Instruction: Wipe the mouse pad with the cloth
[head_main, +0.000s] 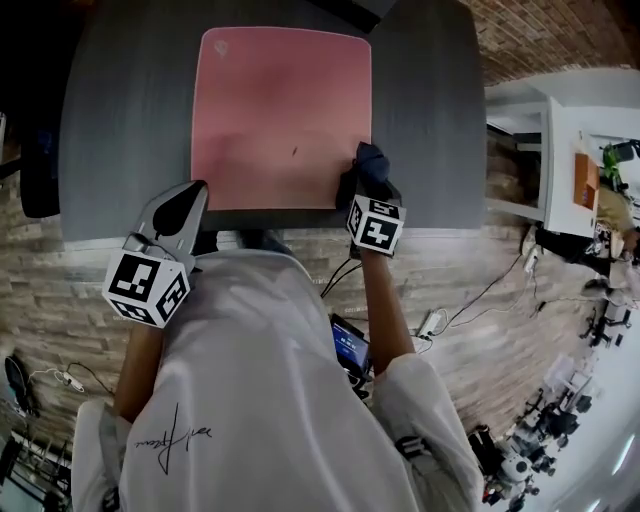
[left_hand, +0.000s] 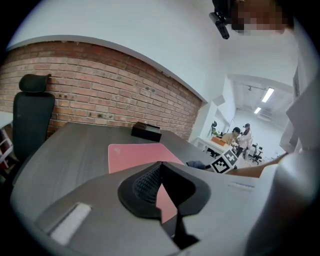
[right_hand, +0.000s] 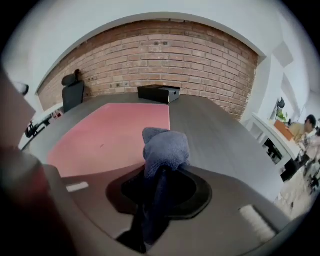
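Both jaws closed: right gripper (head_main: 368, 182) pinches bunched blue knit cloth (right_hand: 167, 145) pointing forward at the smooth pink mouse pad (head_main: 280, 110); left gripper (head_main: 192, 195) empty.

Nothing legible from where I stand: the script on the shirt (head_main: 172, 436) is an unreadable scrawl, and the pad's (head_main: 280, 110) corner logo (head_main: 219, 43) is too faint.

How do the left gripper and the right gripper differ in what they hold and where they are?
The right gripper has its fingers shut on the blue cloth; the left gripper has its fingers closed on nothing. The right gripper is at the near right corner of the pink mouse pad, while the left gripper is at its near left corner. Both are at the pad's near edge.
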